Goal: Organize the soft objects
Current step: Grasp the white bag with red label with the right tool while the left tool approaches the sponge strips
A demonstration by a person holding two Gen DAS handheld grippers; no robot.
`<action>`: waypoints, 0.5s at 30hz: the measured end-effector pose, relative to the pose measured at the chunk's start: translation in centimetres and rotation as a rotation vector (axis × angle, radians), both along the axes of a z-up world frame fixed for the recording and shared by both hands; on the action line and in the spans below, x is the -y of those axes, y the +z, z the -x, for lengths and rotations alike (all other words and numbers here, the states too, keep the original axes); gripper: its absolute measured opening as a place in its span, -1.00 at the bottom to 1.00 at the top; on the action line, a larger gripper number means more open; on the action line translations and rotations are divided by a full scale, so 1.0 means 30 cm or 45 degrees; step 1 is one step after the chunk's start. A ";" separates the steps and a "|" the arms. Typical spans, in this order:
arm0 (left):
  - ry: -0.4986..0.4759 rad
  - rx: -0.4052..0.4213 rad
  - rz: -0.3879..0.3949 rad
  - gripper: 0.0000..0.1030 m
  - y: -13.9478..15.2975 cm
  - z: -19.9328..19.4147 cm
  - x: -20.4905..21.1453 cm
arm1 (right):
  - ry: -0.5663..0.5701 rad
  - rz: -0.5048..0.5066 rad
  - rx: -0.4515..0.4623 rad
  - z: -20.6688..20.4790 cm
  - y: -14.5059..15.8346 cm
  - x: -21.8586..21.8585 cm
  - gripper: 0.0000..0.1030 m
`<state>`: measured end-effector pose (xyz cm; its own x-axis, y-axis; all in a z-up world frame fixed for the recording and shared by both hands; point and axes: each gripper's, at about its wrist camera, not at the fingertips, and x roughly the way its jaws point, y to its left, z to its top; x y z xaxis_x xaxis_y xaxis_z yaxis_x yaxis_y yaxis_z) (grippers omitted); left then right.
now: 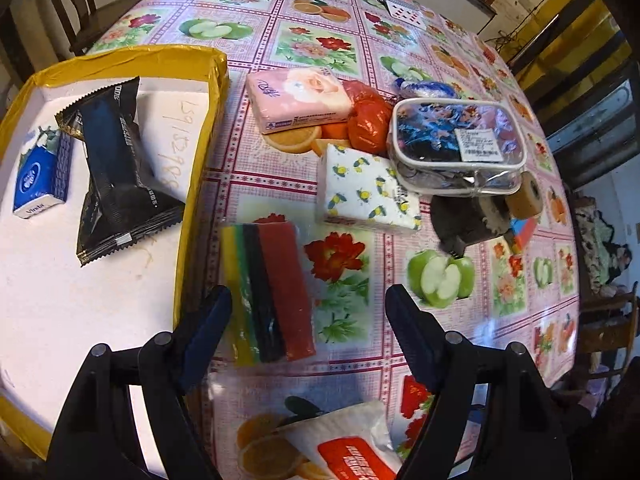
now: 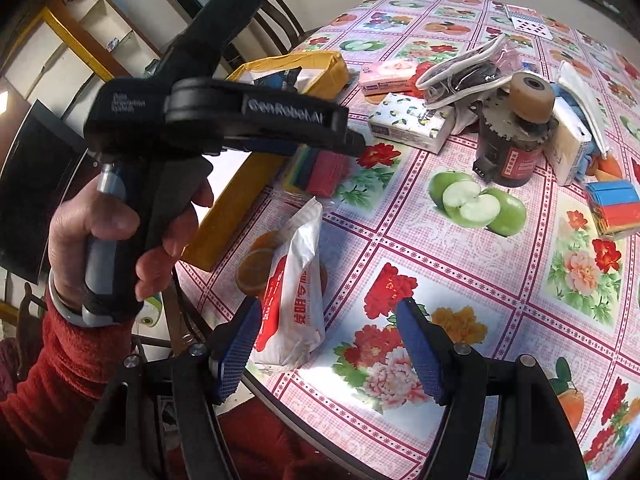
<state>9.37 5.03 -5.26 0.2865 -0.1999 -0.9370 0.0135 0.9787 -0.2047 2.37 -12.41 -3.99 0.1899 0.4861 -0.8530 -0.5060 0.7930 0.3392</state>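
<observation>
**Soft-object sort: 2 packs in the tray, most still on the table**

I read 2 items as sorted: a black wrapper pack (image 1: 120, 172) and a small blue tissue pack (image 1: 40, 176) lie inside the yellow-rimmed tray (image 1: 200, 152), near each other.

My left gripper (image 1: 308, 320) hangs with jaws wide and empty, just over the stacked colored sponges (image 1: 276, 288), which lie on the table (image 1: 460, 320) right beside the tray wall. My right gripper (image 2: 328, 340) is also spread wide, holding nothing; its left pad sits just beside the white-and-red tissue pack (image 2: 292, 292) near the table edge.

Left on the table: pink tissue pack (image 1: 296, 100), lemon-print tissue pack (image 1: 364, 188), clear zip pouch (image 1: 460, 144), orange bag (image 1: 368, 120).

Judgement: early stage; sponges look like my next pick.
</observation>
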 end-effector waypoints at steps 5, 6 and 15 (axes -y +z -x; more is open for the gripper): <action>0.001 -0.012 -0.032 0.54 -0.049 -0.010 0.010 | -0.021 -0.011 -0.023 -0.010 -0.015 0.019 0.40; -0.012 -0.017 -0.006 0.54 -0.049 -0.010 0.018 | -0.021 0.008 -0.018 -0.010 -0.015 0.016 0.41; -0.004 -0.057 -0.024 0.54 -0.047 -0.029 0.001 | 0.146 0.298 0.124 0.022 -0.020 -0.178 0.39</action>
<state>10.25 5.02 -6.67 0.2433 -0.1826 -0.9526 0.0079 0.9825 -0.1863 1.70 -7.06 -4.59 0.2314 0.3010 -0.9251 -0.6185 0.7796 0.0989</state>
